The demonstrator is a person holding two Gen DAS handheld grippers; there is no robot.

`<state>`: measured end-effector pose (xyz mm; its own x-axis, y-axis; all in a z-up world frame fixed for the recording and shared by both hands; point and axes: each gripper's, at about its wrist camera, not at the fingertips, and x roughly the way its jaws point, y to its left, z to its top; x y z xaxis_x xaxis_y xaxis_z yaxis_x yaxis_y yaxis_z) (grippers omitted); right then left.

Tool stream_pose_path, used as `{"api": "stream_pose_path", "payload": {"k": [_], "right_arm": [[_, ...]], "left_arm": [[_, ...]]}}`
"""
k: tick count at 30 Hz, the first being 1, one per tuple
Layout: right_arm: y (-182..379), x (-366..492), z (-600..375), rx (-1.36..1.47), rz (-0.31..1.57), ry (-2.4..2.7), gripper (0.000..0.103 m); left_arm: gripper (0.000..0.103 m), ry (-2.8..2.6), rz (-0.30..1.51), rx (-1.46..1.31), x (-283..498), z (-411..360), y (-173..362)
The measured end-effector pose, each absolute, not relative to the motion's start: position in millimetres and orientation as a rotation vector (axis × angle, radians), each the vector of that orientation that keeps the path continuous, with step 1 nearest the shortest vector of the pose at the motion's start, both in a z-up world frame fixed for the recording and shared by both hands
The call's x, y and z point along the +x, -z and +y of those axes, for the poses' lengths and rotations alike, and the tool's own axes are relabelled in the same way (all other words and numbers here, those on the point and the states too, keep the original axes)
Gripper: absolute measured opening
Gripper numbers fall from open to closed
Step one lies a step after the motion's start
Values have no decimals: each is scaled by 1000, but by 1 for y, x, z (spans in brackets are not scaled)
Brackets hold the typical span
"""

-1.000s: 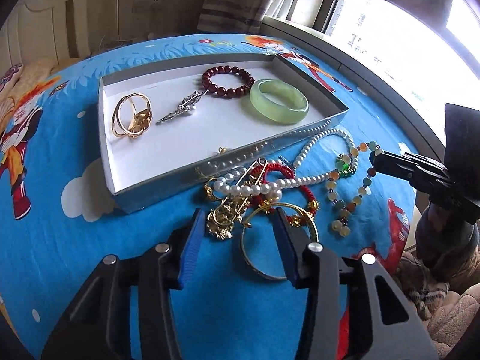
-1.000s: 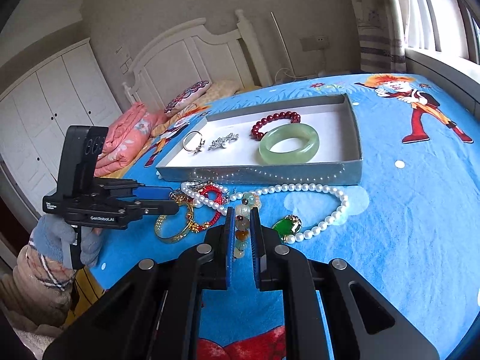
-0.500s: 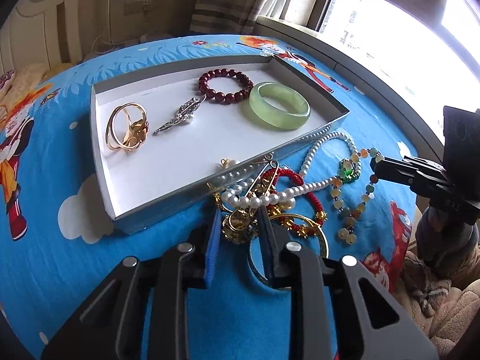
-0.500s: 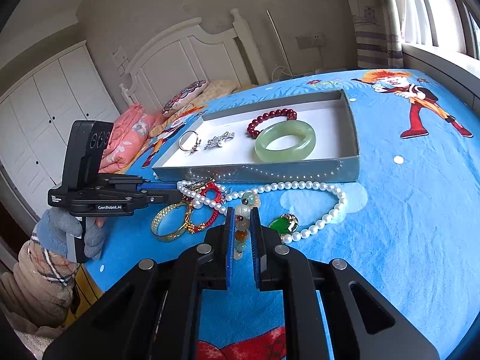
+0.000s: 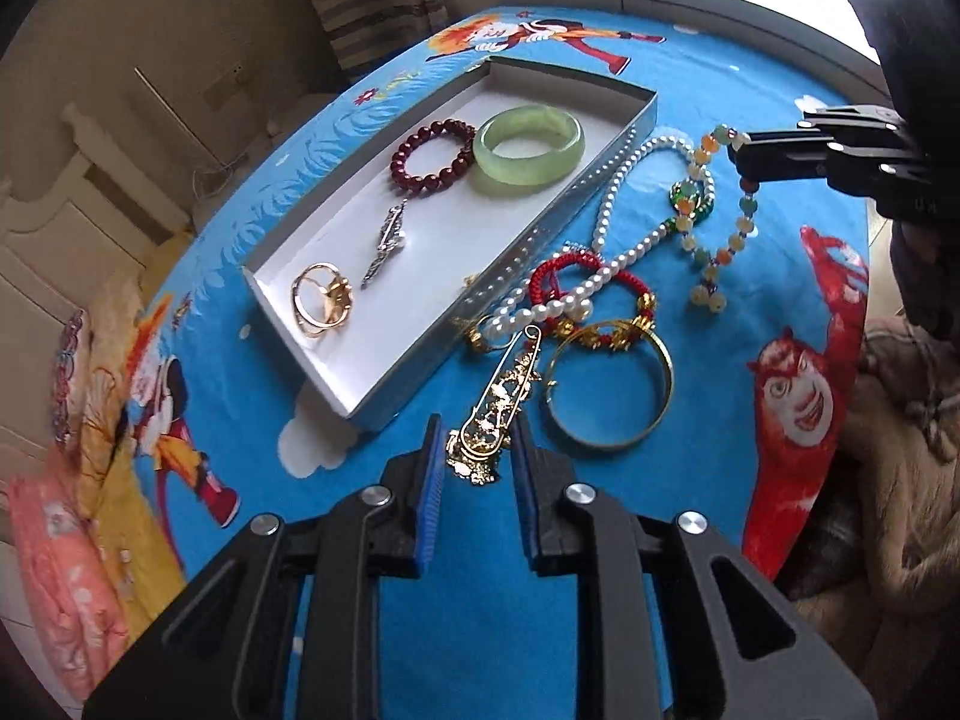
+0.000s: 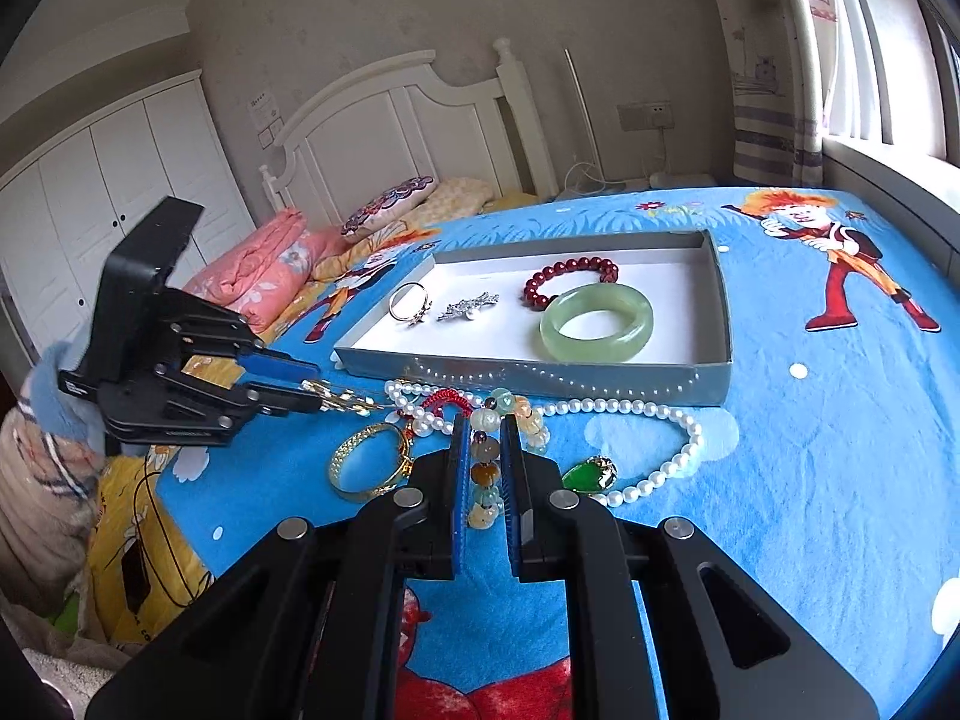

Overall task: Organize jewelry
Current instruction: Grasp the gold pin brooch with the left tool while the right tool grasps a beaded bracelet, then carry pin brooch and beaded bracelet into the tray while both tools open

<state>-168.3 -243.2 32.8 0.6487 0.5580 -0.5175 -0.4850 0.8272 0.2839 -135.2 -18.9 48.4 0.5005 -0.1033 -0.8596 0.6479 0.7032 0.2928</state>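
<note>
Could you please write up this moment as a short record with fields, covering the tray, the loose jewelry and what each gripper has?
surface: blue cartoon bedspread
tray: holds green bangle, dark red bead bracelet, silver brooch, gold rings
loose beside tray: pearl necklace, red cord bracelet, gold bangle
left gripper: jaws closing, gold pin brooch between them
right gripper: shut on multicolor bead bracelet

**A bedroom in a home**

The work surface is a bed with a blue cartoon bedsheet. Behind it stand a white headboard, a pillow, a folded pink blanket and white wardrobe doors. A striped curtain hangs beside the window.
</note>
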Motion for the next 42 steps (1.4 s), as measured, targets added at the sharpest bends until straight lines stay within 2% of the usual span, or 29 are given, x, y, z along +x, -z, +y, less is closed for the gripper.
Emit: {"api": "stream_pose_path", "payload": {"k": [8, 22, 31, 42], "right_arm": [[-47, -174, -248, 126, 584, -601, 11], [-82, -168, -237, 52, 501, -597, 11], [-99, -116, -198, 0, 498, -631, 11], [-68, -51, -141, -72, 604, -641, 11]], "left_arm": [[21, 443, 902, 534, -142, 22, -71], [21, 470, 836, 441, -124, 7, -81], [21, 381, 799, 328, -75, 3, -88], [21, 256, 825, 206, 0, 2, -73]]}}
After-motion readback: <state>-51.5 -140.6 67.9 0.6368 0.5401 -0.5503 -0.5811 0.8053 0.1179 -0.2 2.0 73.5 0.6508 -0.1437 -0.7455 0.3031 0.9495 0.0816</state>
